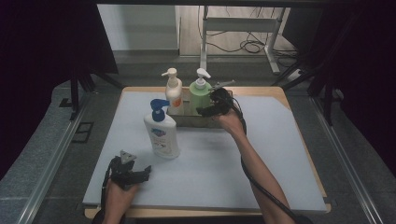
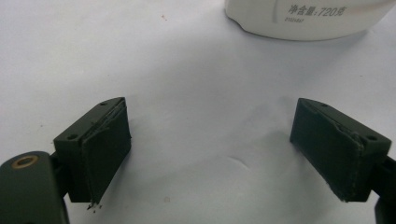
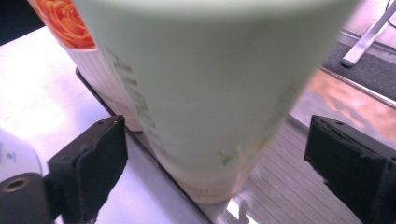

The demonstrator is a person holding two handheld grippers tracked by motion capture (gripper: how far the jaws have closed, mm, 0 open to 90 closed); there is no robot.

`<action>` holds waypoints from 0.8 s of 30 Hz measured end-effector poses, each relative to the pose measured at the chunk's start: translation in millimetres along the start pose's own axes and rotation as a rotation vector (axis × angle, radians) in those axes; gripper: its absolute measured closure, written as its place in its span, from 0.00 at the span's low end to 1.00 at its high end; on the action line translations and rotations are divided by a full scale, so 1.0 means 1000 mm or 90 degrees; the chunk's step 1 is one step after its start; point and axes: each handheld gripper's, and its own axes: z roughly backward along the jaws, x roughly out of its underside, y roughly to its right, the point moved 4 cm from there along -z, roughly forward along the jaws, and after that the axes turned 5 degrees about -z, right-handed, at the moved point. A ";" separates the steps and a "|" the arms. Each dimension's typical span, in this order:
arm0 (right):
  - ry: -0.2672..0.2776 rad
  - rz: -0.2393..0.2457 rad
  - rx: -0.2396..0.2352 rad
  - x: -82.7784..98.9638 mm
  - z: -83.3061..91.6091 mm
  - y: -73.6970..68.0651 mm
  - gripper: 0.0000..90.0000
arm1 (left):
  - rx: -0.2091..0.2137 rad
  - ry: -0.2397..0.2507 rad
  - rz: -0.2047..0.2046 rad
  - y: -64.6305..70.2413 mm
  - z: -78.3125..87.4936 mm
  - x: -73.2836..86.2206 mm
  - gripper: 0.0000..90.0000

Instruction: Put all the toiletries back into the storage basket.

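Note:
A pale green pump bottle (image 1: 201,95) (image 3: 210,93) stands upright in a metal tray (image 1: 187,122) (image 3: 289,186) at the back of the mat. Beside it in the tray is a cream pump bottle (image 1: 173,93) (image 3: 93,60) with an orange rose print. My right gripper (image 1: 208,109) (image 3: 215,163) is open, with the green bottle's lower body between its jaws and a gap on both sides. A white bottle with a blue pump (image 1: 162,133) (image 2: 303,18) stands on the mat in front of the tray. My left gripper (image 1: 142,172) (image 2: 210,149) rests open near the front left, holding nothing and pointing at that bottle's base.
A grey-white mat (image 1: 280,154) covers the wooden table. In the right gripper view the white bottle's edge (image 3: 11,154) shows at lower left. A desk frame with cables (image 1: 243,28) stands on the floor beyond the table, and dark curtains hang at both sides.

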 end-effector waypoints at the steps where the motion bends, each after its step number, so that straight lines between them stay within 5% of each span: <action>1: -0.001 -0.004 -0.002 0.002 0.002 0.001 0.11 | 0.000 0.000 0.000 0.000 0.000 0.000 0.13; 12: -0.011 -0.043 0.001 0.021 0.014 0.022 0.37 | 0.000 -0.001 0.000 0.000 0.000 0.000 0.13; 19: -0.030 -0.061 0.048 0.026 0.015 0.032 0.57 | 0.000 -0.001 0.000 0.000 0.000 0.000 0.13; 24: -0.038 -0.076 0.054 0.027 0.009 0.037 0.77 | 0.000 -0.001 0.000 0.000 0.000 0.000 0.13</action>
